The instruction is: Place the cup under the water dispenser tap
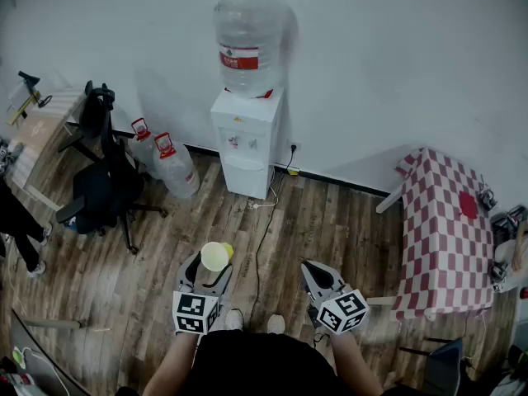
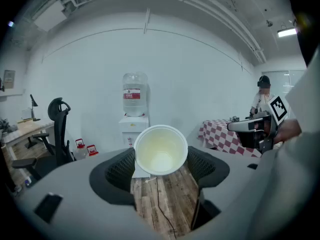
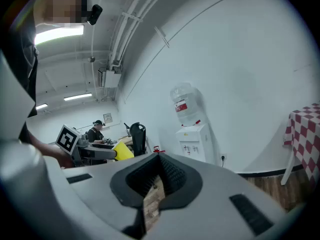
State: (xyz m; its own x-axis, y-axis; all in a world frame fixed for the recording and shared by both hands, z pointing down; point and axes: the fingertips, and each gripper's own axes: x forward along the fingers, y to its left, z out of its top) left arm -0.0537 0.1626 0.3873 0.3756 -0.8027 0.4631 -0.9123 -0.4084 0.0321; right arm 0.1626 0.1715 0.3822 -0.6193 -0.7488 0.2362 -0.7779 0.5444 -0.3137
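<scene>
Left gripper (image 2: 160, 159) pinches pale yellow plastic cup (image 1: 215, 256), white water dispenser (image 1: 246, 143) well ahead
Right gripper (image 3: 159, 160) pressed together, empty (alongside); overtight squeeze could crumple the cup

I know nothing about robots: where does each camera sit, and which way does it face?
Head view: on the person's head, looking down at the water dispenser; shows left gripper, right gripper, forearms.
Left gripper view: on that gripper, facing the water dispenser; fingers hold the cup.
Right gripper view: likewise; fingers shut, empty.
All share the water dispenser.
</scene>
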